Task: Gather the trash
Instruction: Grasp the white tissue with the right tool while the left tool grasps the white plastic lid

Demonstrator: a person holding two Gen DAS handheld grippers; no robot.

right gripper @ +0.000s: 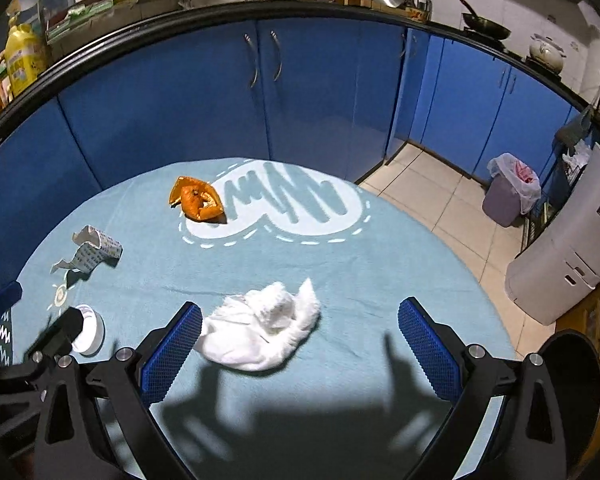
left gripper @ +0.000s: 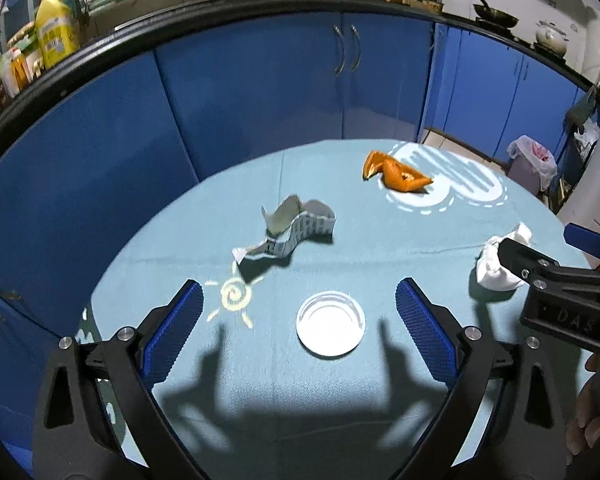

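Fingers of both grippers stand spread wide and hold nothing. The counter, round and under a pale blue cloth, carries four pieces of trash. Largest is the crumpled white tissue, lower centre of the right wrist view: it lies between the right gripper fingers but off to their left side, touching or nearly touching the left pad, with open cloth between it and the right pad. Its long axis runs roughly across the opening, so a closing grasp would take it across its length; judged from this, the right hand is plainly the nearer for it. Next in size, the torn printed paper wrapper lies above centre in the left wrist view, well ahead of the left gripper. The orange peel rests farther off, upper right of centre, beyond both. Smallest, the white round lid sits directly between the left fingers, slightly right of their midline, apart from both pads. Hidden or unclear: the tissue in the left view is partly covered by the right gripper's black finger; a lined bin stands on the floor at right, well apart from the counter; whether the lid is trash cannot be told.
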